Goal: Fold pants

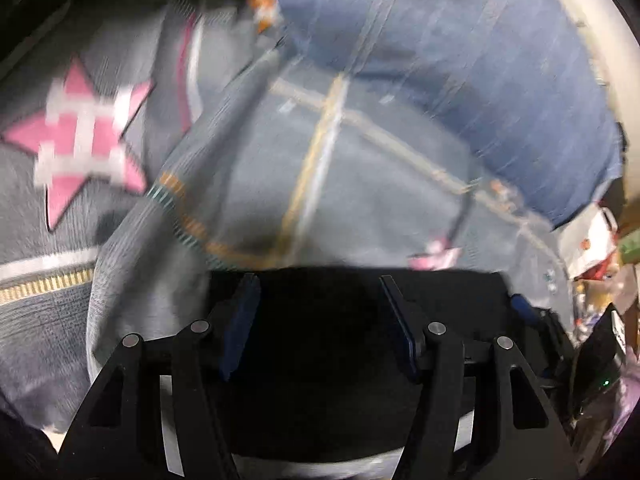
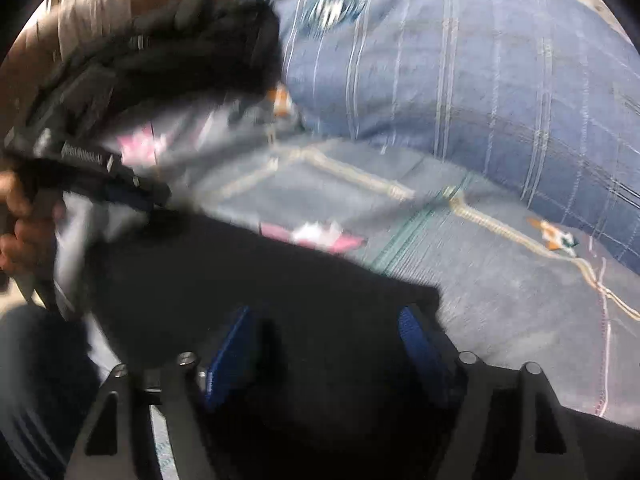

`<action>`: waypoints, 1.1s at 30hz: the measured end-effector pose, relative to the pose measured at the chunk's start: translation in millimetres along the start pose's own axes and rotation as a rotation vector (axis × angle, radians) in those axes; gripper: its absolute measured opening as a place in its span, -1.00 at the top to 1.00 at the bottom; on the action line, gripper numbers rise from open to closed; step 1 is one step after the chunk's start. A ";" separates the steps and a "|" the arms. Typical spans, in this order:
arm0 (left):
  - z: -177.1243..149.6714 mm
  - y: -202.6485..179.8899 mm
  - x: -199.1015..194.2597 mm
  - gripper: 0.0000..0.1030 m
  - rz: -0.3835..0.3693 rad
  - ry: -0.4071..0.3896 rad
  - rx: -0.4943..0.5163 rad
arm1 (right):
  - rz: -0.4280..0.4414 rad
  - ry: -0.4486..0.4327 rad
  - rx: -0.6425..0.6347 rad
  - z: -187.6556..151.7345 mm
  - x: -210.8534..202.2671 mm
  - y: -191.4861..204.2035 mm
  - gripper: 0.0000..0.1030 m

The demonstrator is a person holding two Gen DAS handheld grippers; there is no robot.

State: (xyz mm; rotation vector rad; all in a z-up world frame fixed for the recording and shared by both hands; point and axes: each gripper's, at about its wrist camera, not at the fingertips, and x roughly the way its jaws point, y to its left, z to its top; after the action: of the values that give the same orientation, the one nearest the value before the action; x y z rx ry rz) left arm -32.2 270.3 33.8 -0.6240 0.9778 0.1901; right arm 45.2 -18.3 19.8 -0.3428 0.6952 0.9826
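The black pants (image 1: 320, 344) lie on a grey patterned bedcover, right under my left gripper (image 1: 316, 300). Its blue-padded fingers stand wide apart over the dark cloth, with nothing pinched between them. In the right wrist view the pants (image 2: 248, 280) spread as a dark sheet from the lower middle to the left. My right gripper (image 2: 328, 332) is open over the cloth near its right corner. The left gripper (image 2: 120, 184) shows at the left of that view, held by a hand, at the pants' far edge. Both views are blurred.
A blue striped pillow (image 1: 460, 48) lies beyond the pants, and shows in the right wrist view (image 2: 460, 60). The bedcover (image 1: 80, 136) has pink stars and zipper-like trim. Cluttered items (image 1: 596, 240) sit at the right edge. A pale headboard (image 1: 600, 20) curves behind the pillow.
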 end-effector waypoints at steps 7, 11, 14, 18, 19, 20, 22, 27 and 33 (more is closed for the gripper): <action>-14.1 -70.1 1.9 -0.16 -0.111 -0.108 0.043 | 0.086 0.083 -0.145 -28.6 -18.5 20.3 -0.43; -24.1 -107.3 35.2 -0.16 -0.205 -0.081 0.035 | 0.004 0.123 -0.289 -38.8 -20.1 32.3 -0.39; -42.7 -126.6 49.9 -0.16 -0.231 -0.098 0.133 | -0.085 0.015 -0.136 -35.3 -59.6 -9.2 -0.39; -57.7 -150.1 55.0 -0.16 -0.292 -0.072 0.188 | -0.304 -0.168 0.185 -59.6 -143.0 -100.9 -0.40; -64.3 -161.2 57.2 -0.16 -0.278 -0.065 0.246 | -0.345 -0.215 0.315 -76.1 -167.6 -129.4 -0.41; -68.6 -167.3 59.7 -0.16 -0.273 -0.054 0.273 | -0.359 -0.246 0.407 -89.2 -182.9 -148.2 -0.42; -76.7 -176.9 66.2 -0.16 -0.287 -0.017 0.309 | -0.335 -0.321 0.644 -128.6 -219.5 -189.8 -0.42; -82.7 -187.4 82.6 -0.16 -0.262 0.047 0.336 | -0.067 -0.368 0.997 -205.1 -244.4 -234.8 -0.41; -89.7 -190.0 79.2 -0.20 -0.248 0.037 0.363 | 0.169 -0.274 1.255 -241.7 -215.7 -251.1 -0.41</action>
State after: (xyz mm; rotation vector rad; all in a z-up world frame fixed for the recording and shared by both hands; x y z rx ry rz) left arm 27.9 55.2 10.2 -0.4102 0.9316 -0.2164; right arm 88.0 -423.7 -22.5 0.9413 0.9579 0.5706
